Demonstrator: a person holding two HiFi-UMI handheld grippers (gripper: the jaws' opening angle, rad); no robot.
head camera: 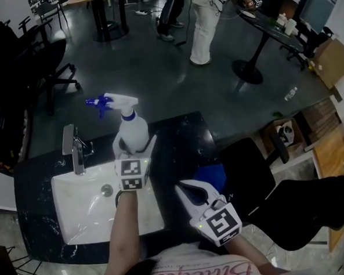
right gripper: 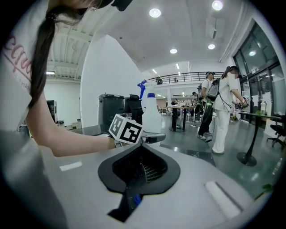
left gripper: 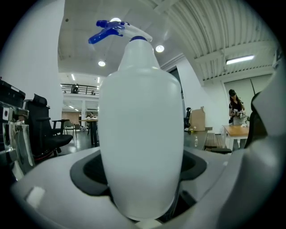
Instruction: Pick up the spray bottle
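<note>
Left gripper (head camera: 135,147) is clamped on the spray bottle (head camera: 132,130). Left gripper view confirms it: white bottle body (left gripper: 140,134) fills the gap, both jaws set wide and pressed against its lower half. Bottle is upright, with the blue trigger (head camera: 97,102) pointing to the left of the head view.

Location: bottle sits over the far edge of the dark counter (head camera: 178,139), just past the far right corner of the white sink (head camera: 84,221). Can't tell whether its base touches the counter, since the gripper hides it. Faucet (head camera: 75,148) is at the sink's far left corner, well apart from the bottle. Drain (head camera: 107,190) is visible just left of the left gripper's marker cube (head camera: 132,172).

Right gripper (head camera: 184,191) is closed and empty. In the right gripper view its jaws (right gripper: 152,139) meet at the tip with nothing between them. It hangs near the counter's near right corner, clear of the sink, beside something blue (head camera: 214,175) that I can't identify. From that view the bottle (right gripper: 151,118) shows beyond the left cube (right gripper: 126,129).

Background: black chair (head camera: 249,164) off the counter's right edge, and a person in white trousers (head camera: 203,27) by a round table (head camera: 270,29) further out.
</note>
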